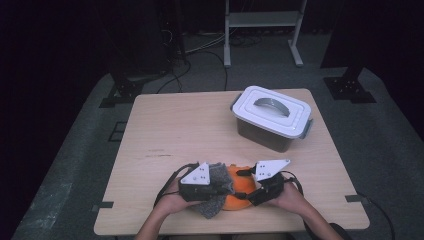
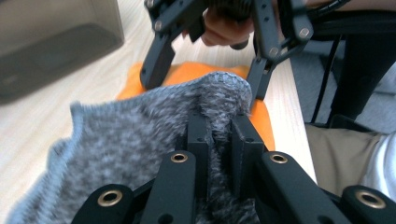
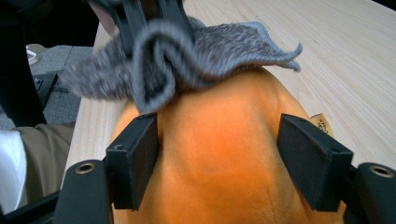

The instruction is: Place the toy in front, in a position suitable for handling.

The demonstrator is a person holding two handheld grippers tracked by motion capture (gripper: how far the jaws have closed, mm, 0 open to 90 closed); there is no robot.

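An orange plush thing (image 1: 239, 201) lies near the table's front edge, with a grey knitted cloth (image 1: 214, 206) draped over its left side. My left gripper (image 1: 227, 188) comes in from the left. Its jaws (image 2: 222, 135) are shut on a fold of the grey cloth (image 2: 130, 140), which hangs lifted over the plush thing (image 2: 196, 72). My right gripper (image 1: 246, 193) comes in from the right and straddles the plush thing (image 3: 224, 107). Its wide-set pads (image 3: 135, 158) press on both flanks, so this gripper (image 3: 219, 161) is shut on it. The cloth (image 3: 205, 51) curls just beyond.
A clear storage box with a white lid and grey handle (image 1: 272, 117) stands at the back right of the wooden table (image 1: 175, 130); it also appears blurred as the box (image 2: 51, 42). The person's legs are close behind the front edge.
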